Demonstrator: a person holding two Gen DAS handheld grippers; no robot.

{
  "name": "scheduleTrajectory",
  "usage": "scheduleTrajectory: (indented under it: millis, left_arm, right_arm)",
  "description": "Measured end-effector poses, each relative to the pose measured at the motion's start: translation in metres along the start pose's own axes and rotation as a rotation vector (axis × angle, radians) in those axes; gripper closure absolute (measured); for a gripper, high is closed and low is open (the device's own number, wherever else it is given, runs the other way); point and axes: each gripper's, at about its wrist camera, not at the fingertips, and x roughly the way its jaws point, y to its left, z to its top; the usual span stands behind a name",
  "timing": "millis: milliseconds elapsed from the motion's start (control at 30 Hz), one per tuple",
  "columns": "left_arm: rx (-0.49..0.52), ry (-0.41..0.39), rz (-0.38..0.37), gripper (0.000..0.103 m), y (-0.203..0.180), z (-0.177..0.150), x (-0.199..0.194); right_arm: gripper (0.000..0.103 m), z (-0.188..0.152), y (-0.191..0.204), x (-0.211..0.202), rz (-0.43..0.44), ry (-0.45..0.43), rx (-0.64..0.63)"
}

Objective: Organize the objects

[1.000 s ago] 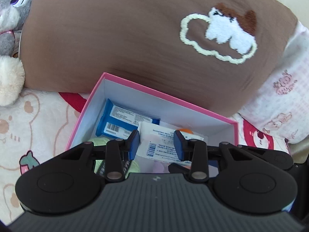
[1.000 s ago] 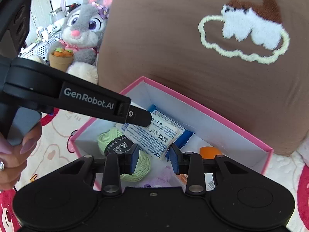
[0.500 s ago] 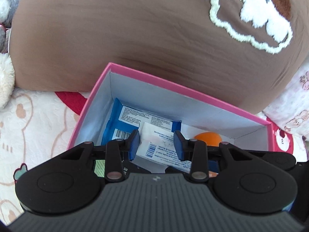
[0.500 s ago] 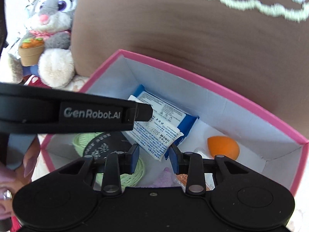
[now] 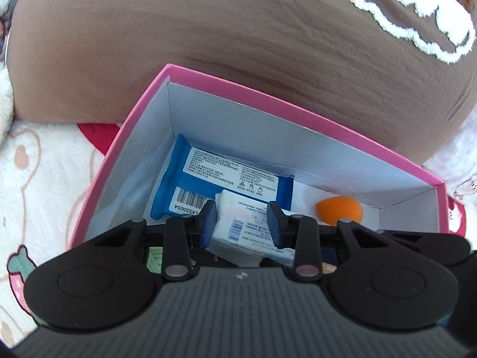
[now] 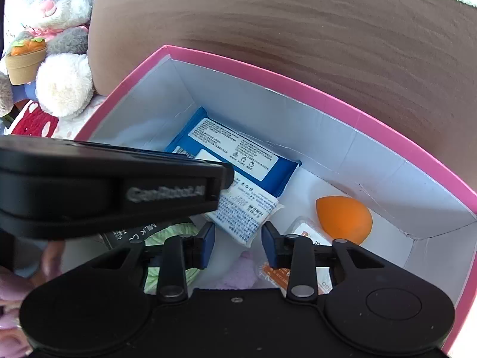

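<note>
A pink box [image 5: 298,110] [image 6: 298,85] with white walls lies open on the bed. On its floor are a blue wipes pack [image 5: 226,176] [image 6: 238,149] and an orange sponge [image 5: 340,208] [image 6: 344,217]. My left gripper [image 5: 242,220] is shut on a white tissue pack [image 5: 241,205] [image 6: 244,211], held low inside the box over the blue pack. In the right wrist view the left gripper [image 6: 222,179] reaches in from the left. My right gripper [image 6: 237,238] hovers inside the box. Its jaws are opening and the pads press on nothing; the white pack's corner lies just beyond them.
Green yarn [image 6: 167,235] with a black label, a purple item [image 6: 238,274] and a small orange-printed packet [image 6: 307,232] lie at the box's near end. A brown pillow [image 5: 208,29] stands behind the box. A bunny plush [image 6: 59,15] sits at the far left. A hand [image 6: 12,292] holds the left gripper.
Both grippers have sunk into the pink box, which now fills more of each view. The white pack went down with the left gripper, closer to the blue pack.
</note>
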Motion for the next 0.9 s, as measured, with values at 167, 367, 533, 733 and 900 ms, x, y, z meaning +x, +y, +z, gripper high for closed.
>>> scheduleTrajectory:
  millis: [167, 367, 533, 733, 900]
  left_arm:
    - [0.003, -0.035, -0.033, 0.067, -0.005, -0.004, -0.017]
    - [0.06, -0.03, -0.013, 0.067, -0.018, -0.012, -0.046]
    - [0.069, -0.031, -0.03, 0.067, -0.02, -0.018, -0.071]
    - [0.105, -0.043, -0.046, 0.067, -0.031, -0.024, -0.105]
    - [0.129, -0.077, -0.105, 0.067, -0.051, -0.041, -0.14]
  right_arm:
    - [0.058, -0.007, -0.003, -0.021, -0.017, -0.029, -0.01]
    - [0.056, -0.02, -0.021, -0.058, 0.053, -0.079, 0.026]
    - [0.056, -0.039, -0.032, -0.095, 0.068, -0.137, 0.014]
    - [0.055, -0.06, -0.038, -0.131, 0.068, -0.177, 0.008]
    - [0.055, -0.076, -0.043, -0.149, 0.096, -0.205, 0.046]
